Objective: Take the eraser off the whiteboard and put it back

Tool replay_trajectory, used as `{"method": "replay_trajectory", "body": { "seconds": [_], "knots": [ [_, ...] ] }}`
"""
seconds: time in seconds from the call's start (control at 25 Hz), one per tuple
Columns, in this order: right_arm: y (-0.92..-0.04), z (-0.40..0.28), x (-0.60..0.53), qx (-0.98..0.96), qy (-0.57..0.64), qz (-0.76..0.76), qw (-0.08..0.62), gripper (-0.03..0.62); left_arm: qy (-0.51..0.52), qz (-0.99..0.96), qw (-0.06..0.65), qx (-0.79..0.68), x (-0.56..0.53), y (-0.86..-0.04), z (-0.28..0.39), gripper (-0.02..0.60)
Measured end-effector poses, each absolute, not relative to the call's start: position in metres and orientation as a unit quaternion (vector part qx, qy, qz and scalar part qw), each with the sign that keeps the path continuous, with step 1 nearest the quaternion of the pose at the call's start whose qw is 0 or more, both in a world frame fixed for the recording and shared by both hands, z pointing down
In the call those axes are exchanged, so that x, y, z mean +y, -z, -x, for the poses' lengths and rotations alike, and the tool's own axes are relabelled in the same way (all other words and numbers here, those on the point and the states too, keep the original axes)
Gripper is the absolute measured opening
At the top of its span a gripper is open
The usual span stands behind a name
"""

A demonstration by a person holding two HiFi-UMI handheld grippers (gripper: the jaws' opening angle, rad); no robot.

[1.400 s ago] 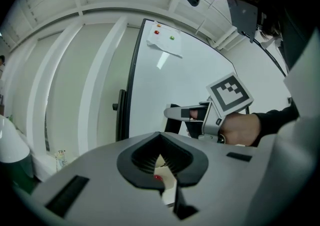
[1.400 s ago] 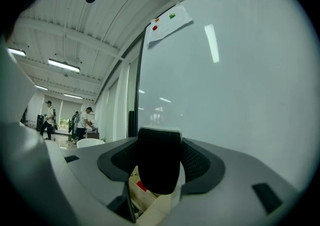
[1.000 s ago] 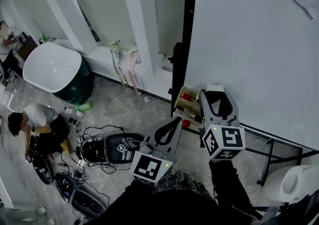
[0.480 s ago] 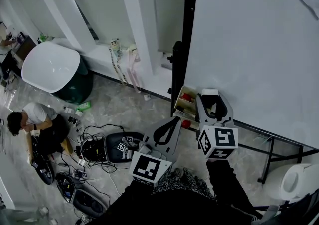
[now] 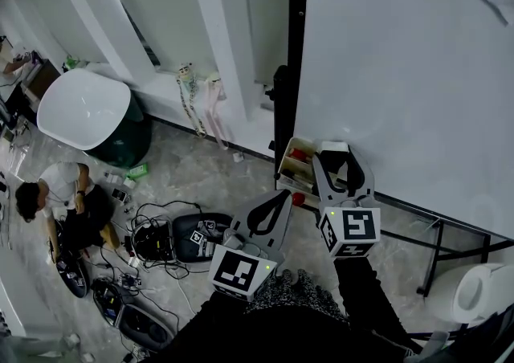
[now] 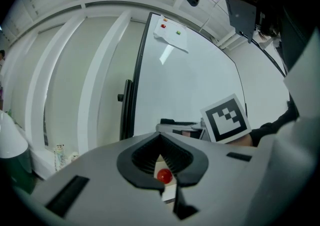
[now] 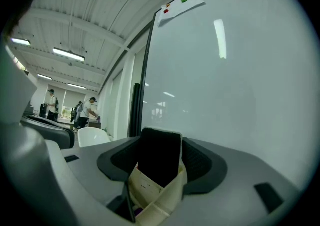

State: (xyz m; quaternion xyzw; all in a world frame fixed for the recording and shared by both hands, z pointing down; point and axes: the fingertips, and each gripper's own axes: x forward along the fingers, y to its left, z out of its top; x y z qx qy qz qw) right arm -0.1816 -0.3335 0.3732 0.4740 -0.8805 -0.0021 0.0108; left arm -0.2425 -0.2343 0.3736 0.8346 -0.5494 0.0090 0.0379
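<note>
Right gripper (image 5: pixel 338 165) clamps eraser (image 7: pixel 160 157) (black felt face, white rim) between wide-set jaws, near whiteboard (image 7: pixel 235 70).

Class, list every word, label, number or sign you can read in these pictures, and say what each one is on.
No readable text anywhere.
On the left cube and the right cube: square black-and-white patterns only, no letters.
On the sheet atop the whiteboard: nothing legible.
On the cream box: faint marks, too small to read.
</note>
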Motion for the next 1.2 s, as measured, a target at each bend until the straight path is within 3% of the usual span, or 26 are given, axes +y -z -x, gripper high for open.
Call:
{"method": "replay_trajectory", "body": {
  "seconds": [0.28, 0.96, 1.2],
  "knots": [
    [-0.366, 0.172, -0.331, -0.892, 0.006, -0.451, -0.016, 0.281, -0.015, -0.840, 0.036, -0.540, -0.235, -0.379, 0.227, 0.002],
    [-0.344, 0.084, -0.285, -0.887, 0.019, -0.460, -0.019, 0.272, -0.010, -0.865, 0.018, -0.501, -0.222, -0.364, 0.148, 0.002],
    [-0.341, 0.053, -0.264, -0.884, 0.033, -0.466, -0.015, 0.123, -0.006, -0.869, 0.014, -0.494, -0.211, -0.356, 0.121, 0.002]
  ]
}}
